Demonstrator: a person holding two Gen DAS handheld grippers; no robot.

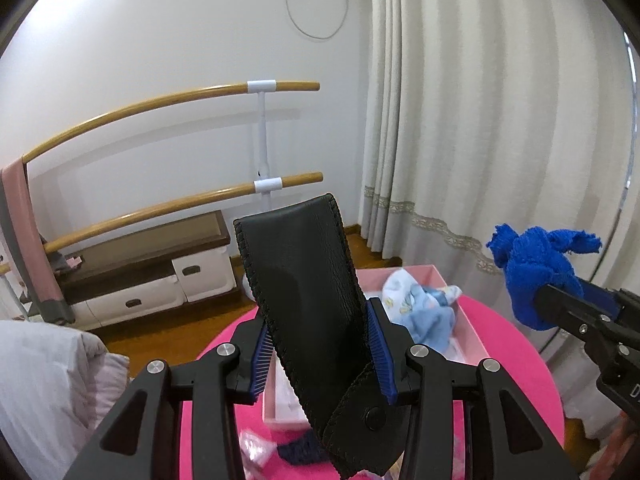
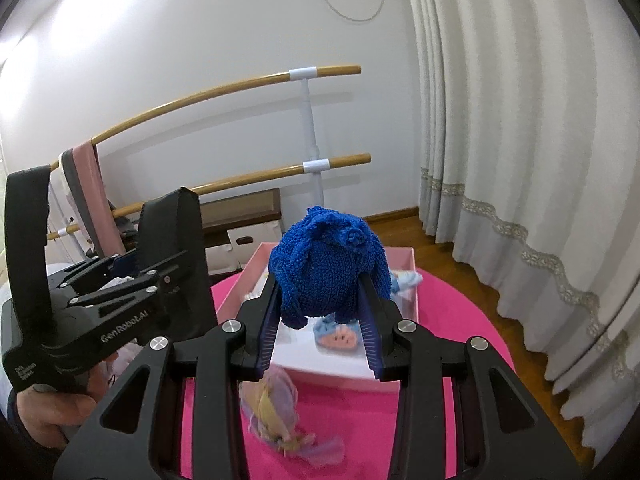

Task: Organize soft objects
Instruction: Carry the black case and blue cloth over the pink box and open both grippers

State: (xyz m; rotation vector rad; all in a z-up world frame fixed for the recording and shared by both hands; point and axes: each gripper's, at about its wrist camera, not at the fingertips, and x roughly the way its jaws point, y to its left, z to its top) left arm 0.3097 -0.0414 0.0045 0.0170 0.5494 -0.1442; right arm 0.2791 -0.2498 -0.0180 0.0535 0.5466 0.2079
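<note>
Pouch [image 1: 308, 280] clamped in left tongs [image 1: 320, 344], blue knit [image 2: 328, 268] clamped in right tongs [image 2: 320, 336]; both held above pink box [image 2: 414, 280] on table [image 2: 460, 340], likely for dropping in.

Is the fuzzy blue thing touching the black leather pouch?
Apart. The left wrist view shows the blue knitted bundle far right of the black pouch, with curtain visible between them.

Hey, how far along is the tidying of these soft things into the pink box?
Done: pale blue baby clothes lie in the pink box. In hand: the left gripper clamps a black leather pouch; the right gripper clamps a blue knitted bundle. Left: a pastel fabric toy on the pink table.
</note>
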